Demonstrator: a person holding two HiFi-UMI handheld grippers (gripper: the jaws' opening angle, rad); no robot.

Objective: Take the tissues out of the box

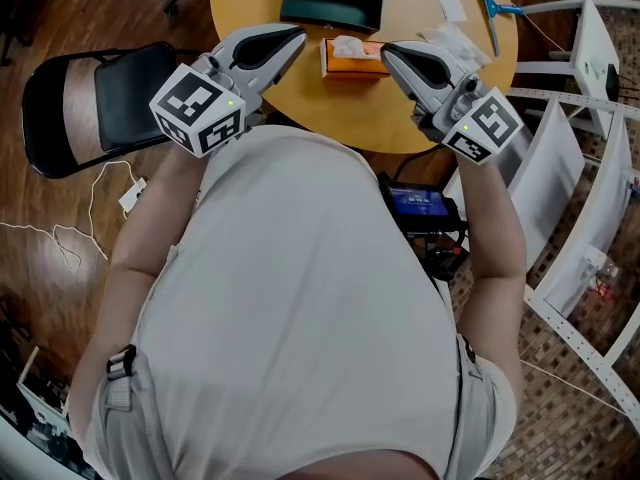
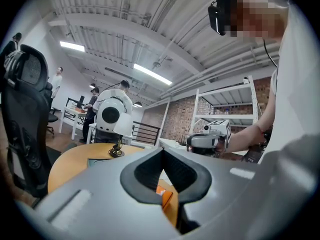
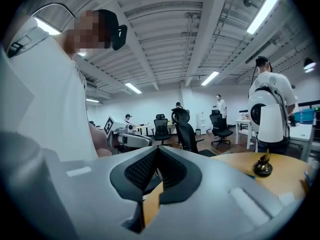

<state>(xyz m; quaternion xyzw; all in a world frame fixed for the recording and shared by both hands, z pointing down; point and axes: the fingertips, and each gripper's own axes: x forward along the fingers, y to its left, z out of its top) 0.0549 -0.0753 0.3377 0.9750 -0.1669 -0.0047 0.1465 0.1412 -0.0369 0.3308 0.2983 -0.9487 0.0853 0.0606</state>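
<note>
Left claw (image 1: 298, 38) is clenched on nothing, and the right claw (image 1: 390, 56) is too. The orange tissue box (image 1: 352, 60) sits between them on the round surface (image 1: 330, 113), a tissue poking out of it.

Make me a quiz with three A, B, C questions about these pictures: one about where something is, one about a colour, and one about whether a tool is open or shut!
1. Seen from above, where is the tissue box on the table?
A. Between the tips of the left tool and the right tool
B. Left of both tools
C. Right of both tools

2. What colour is the tissue box?
A. Blue
B. Orange
C. Purple

3. How are the right tool's jaws?
A. Wide apart
B. Clamped on the box
C. Shut, with nothing in them

Answers:
1 A, the head view shows the box lying between the two tips.
2 B, its sides are orange.
3 C, the right gripper view shows the pads meeting with nothing between them.
</note>
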